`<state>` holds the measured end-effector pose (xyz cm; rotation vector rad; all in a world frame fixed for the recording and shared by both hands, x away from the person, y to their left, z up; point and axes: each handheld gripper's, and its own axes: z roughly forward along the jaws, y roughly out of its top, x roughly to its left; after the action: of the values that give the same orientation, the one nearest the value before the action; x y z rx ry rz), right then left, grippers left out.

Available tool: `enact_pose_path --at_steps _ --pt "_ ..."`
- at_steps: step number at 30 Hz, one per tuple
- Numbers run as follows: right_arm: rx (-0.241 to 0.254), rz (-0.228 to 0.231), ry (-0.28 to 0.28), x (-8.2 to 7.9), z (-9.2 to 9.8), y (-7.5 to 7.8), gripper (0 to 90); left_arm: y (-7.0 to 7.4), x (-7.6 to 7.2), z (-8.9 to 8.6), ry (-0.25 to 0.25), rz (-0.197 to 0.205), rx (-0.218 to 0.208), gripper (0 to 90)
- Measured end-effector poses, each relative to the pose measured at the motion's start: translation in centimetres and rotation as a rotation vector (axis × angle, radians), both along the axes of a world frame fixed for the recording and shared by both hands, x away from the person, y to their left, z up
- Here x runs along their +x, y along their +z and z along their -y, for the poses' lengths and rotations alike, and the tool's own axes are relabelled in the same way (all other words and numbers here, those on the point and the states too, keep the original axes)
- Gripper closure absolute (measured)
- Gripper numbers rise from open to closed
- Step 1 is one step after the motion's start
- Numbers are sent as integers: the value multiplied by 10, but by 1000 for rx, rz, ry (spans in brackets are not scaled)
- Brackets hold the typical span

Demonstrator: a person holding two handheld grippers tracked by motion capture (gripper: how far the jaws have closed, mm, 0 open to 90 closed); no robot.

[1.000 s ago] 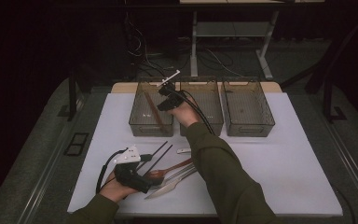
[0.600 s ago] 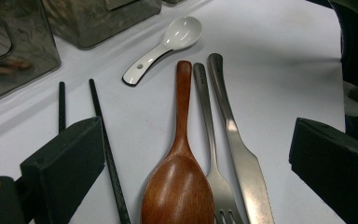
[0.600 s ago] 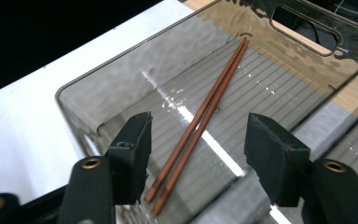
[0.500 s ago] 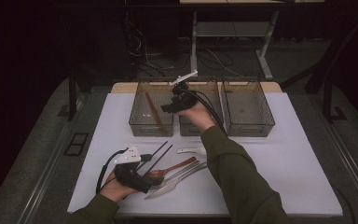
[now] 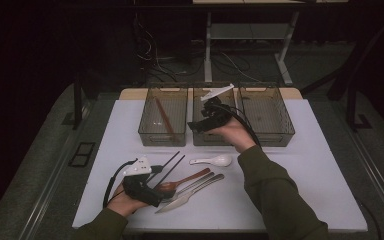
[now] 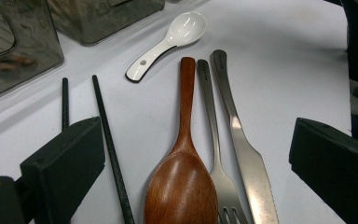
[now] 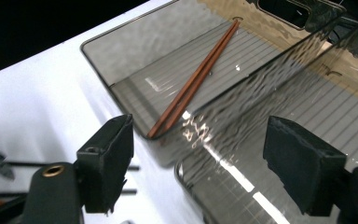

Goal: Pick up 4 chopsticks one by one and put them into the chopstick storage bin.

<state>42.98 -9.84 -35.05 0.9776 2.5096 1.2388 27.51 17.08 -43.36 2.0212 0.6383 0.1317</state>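
Note:
My right gripper point(image 5: 196, 125) hovers over the front of the middle clear bin point(image 5: 215, 141), held in a hand. Its jaws have just been opening and nothing is between them point(image 7: 198, 140). A pair of brown chopsticks point(image 5: 164, 117) point(image 7: 196, 79) lies in the left bin point(image 5: 150, 134). My left gripper point(image 5: 155, 194) rests open at the table's front left point(image 6: 196, 135). Its jaws straddle a wooden spoon point(image 6: 182, 172), a fork point(image 6: 209, 116) and a knife point(image 6: 242, 144) without touching them. Black chopsticks point(image 6: 109, 144) lie by its left jaw.
A white ceramic spoon point(image 5: 212, 161) point(image 6: 168, 39) lies just in front of the middle bin. A third clear bin point(image 5: 275, 137) stands at the right of the row. The white tabletop point(image 5: 310, 175) stretches bare to the right of the cutlery.
My right hand has moved right, from over the left bin to over the middle bin, and its jaws have spread. The left hand has kept still.

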Motion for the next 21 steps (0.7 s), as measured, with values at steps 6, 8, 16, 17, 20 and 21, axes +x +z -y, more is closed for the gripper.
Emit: enact_pose_path --at_steps 6,8,16,17,20,21 --pt "10 7 19 -16 22 -4 200 0 0 -1 1 0 -1 24" --pt "12 12 17 -22 30 -6 200 0 0 -1 2 0 -2 25" --pt "27 45 21 -50 59 -18 175 0 1 -1 6 1 1 25" --pt "26 53 25 -54 62 -19 174 0 1 -1 4 2 2 25" --pt "33 76 18 -64 70 -23 160 0 0 -1 6 2 3 25" --pt "40 81 15 -68 74 -25 160 0 0 -1 6 3 3 25"
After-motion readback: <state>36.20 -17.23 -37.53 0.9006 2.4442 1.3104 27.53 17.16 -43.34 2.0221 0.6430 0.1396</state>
